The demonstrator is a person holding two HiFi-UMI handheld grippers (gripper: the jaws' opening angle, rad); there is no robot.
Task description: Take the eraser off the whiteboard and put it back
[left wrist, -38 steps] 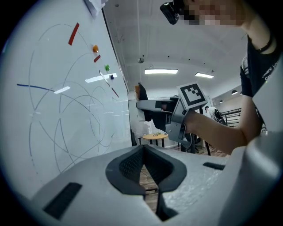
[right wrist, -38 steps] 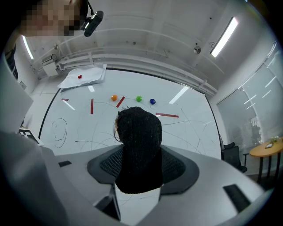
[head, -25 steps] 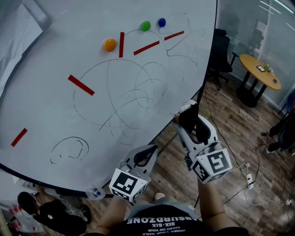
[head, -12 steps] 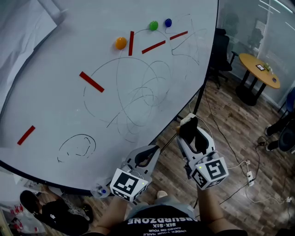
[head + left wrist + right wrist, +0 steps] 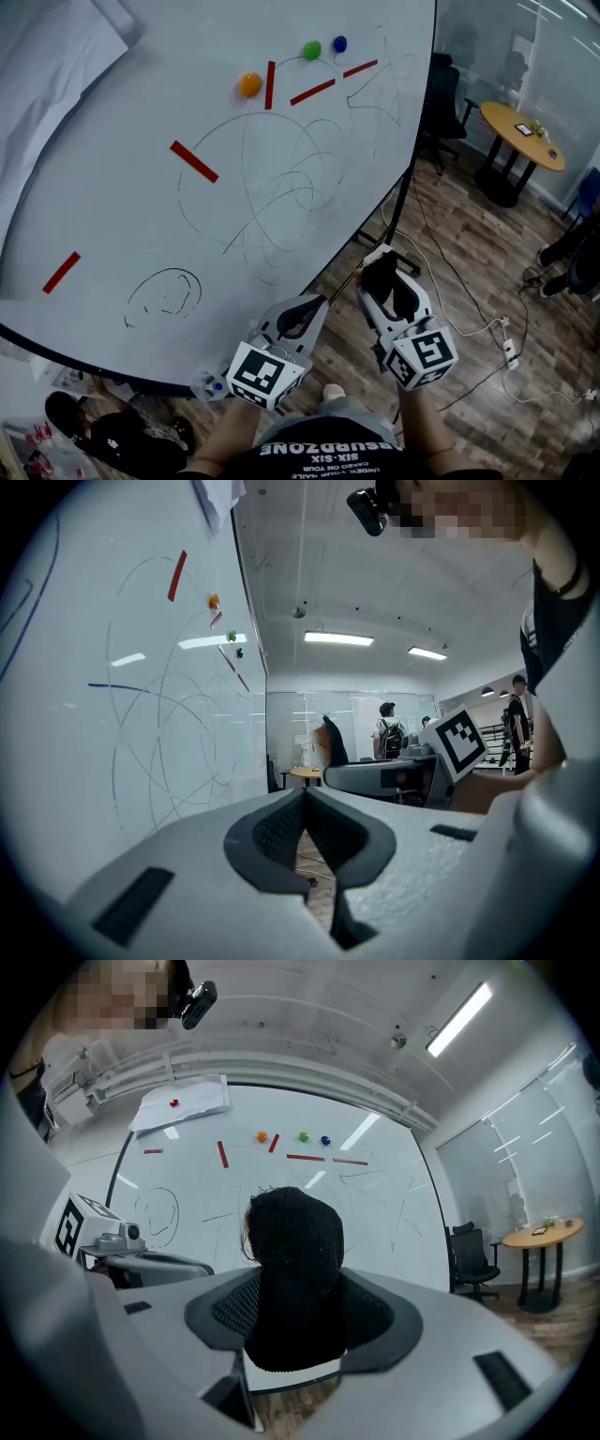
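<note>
Right hand-held gripper [image 5: 382, 279] sunk lower; jaws wide, clamped on black felt eraser [image 5: 294, 1260], off scribbled white whiteboard [image 5: 141, 112] at its 5 o'clock. Left hand-held gripper [image 5: 300, 317] closed, empty. Best: keep grip firm, meet board flat before opening.

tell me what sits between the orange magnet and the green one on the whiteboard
A short red strip lies between the orange magnet and the green magnet on the whiteboard; the head view shows it.
</note>
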